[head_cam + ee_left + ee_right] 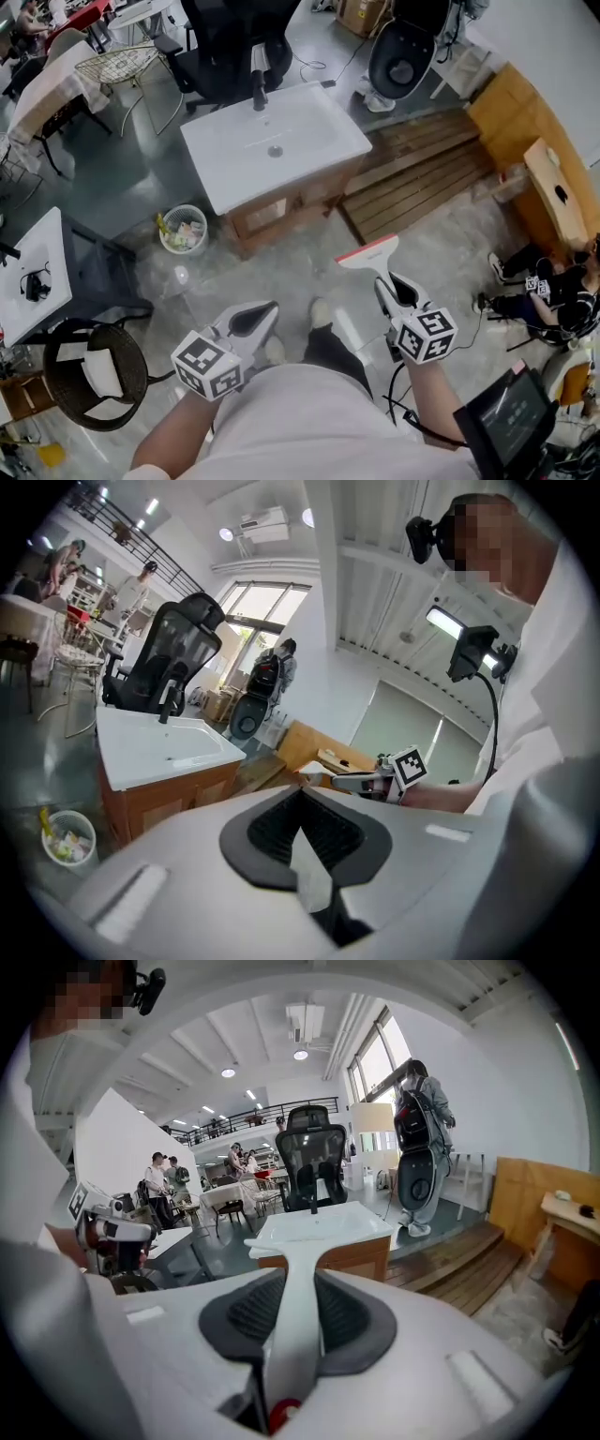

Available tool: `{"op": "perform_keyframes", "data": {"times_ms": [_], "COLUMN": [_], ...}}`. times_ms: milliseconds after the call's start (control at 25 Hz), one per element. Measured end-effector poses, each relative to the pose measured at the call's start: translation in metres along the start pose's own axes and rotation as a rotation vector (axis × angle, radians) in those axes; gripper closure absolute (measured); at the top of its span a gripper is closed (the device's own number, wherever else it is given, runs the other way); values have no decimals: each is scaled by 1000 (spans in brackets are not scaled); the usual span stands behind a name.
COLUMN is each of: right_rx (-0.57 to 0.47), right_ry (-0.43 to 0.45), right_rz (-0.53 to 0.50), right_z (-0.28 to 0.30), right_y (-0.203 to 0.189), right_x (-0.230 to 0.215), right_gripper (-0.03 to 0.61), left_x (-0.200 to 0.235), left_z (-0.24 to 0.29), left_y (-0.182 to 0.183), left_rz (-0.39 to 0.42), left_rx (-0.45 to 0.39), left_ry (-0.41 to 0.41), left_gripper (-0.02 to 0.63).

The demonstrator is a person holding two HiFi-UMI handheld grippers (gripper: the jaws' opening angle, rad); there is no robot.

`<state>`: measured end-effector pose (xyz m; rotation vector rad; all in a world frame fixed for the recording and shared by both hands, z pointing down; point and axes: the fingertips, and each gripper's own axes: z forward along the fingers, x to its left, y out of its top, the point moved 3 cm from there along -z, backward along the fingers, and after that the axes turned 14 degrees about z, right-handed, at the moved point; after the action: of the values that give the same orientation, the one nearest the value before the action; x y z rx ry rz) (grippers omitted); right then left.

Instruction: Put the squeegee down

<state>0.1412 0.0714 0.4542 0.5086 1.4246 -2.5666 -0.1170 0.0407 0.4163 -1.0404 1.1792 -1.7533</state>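
Note:
The squeegee [368, 253] has a white handle and a red-edged blade. My right gripper [388, 287] is shut on its handle and holds it in the air above the floor, blade pointing away from me. In the right gripper view the squeegee [298, 1283] runs up between the dark pads [352, 1321] of the right gripper [300, 1288]. My left gripper [263, 315] hangs level with it on the left, its tips together and nothing in it. In the left gripper view the left gripper [300, 794] has its jaw tips meeting. A white sink [225, 178] on a wooden cabinet stands ahead.
A small bin [184, 231] with rubbish stands left of the cabinet. Beyond the sink is a black office chair [230, 42]; wooden decking [422, 173] lies to its right. A wicker chair [94, 375] and white table [33, 281] are at my left. A person [553, 291] sits at right.

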Motion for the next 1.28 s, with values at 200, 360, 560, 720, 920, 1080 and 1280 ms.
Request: {"op": "perform_keyframes", "data": {"times_ms": [200,360,560,720,920,1080,1280], "right_rx": [15,21,49,71,82,88,92], "right_ry": [39,78,114,137,151,151,130], "right_rz": [-18,-27,-50,-57,-41,-65,-71], "right_z": [79,146,230,293,370,429,501], "right_y": [44,85,144,186,228,250,273], "right_x": [-28,-57,-96,-127,-162,-184,-208], "right_gripper": [477,477,477,477,477,479,477], "left_x": [51,95,145,177,212,235,261], "left_z": [22,55,110,152,189,205,213], "left_y": [9,23,59,90,107,112,120], "left_rz": [-14,-21,-32,-43,-64,-84,-100], "left_rx": [3,11,11,16,23,32,55], "left_ry": [80,146,217,265,333,388,452], "left_gripper": [611,611,611,611,611,611,611]}}
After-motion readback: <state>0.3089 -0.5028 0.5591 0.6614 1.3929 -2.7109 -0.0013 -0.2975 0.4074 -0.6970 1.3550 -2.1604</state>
